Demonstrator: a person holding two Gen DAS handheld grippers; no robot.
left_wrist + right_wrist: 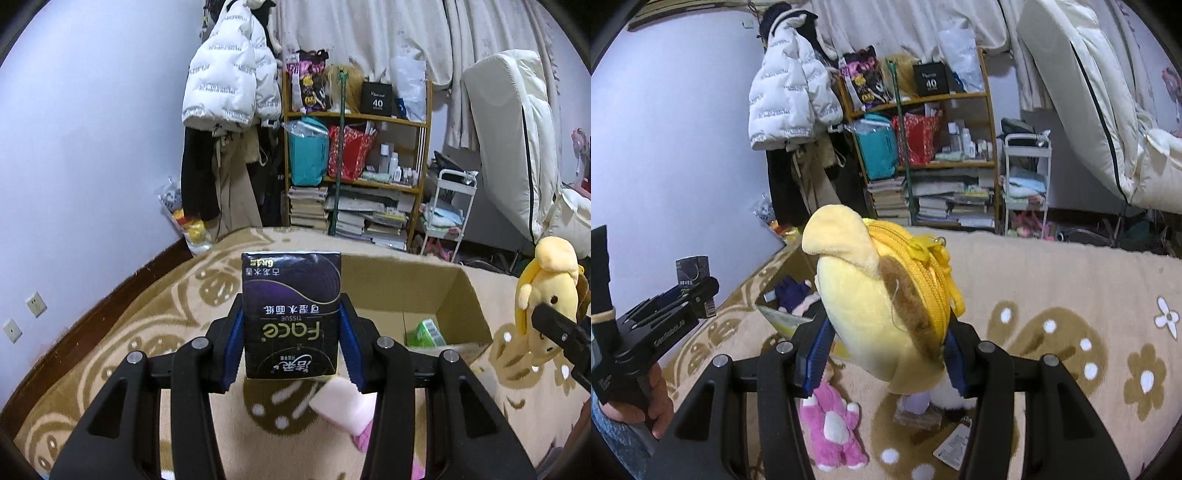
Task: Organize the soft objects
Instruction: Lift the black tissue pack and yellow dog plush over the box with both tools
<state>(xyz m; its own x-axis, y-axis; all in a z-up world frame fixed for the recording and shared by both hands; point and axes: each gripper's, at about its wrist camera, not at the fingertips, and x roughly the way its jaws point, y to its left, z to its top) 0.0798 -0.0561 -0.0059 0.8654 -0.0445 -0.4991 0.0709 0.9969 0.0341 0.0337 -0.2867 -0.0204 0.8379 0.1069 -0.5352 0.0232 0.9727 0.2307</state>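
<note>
both wrist views look down-forward (close) toward one shelf (354, 147).

Black hand-held gripper (291, 325), blue pads (233, 332)

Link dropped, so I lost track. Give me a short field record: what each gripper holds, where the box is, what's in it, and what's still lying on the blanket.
left gripper: shut on dark tissue pack, held above the blanket
right gripper: shut on yellow plush pouch, also lifted
cardboard box: open, on patterned blanket, just beyond the left gripper
box contents: green packet, purple plush item; the rest is hidden
still on blanket: pink plush toy, pink sponge-like block
</note>
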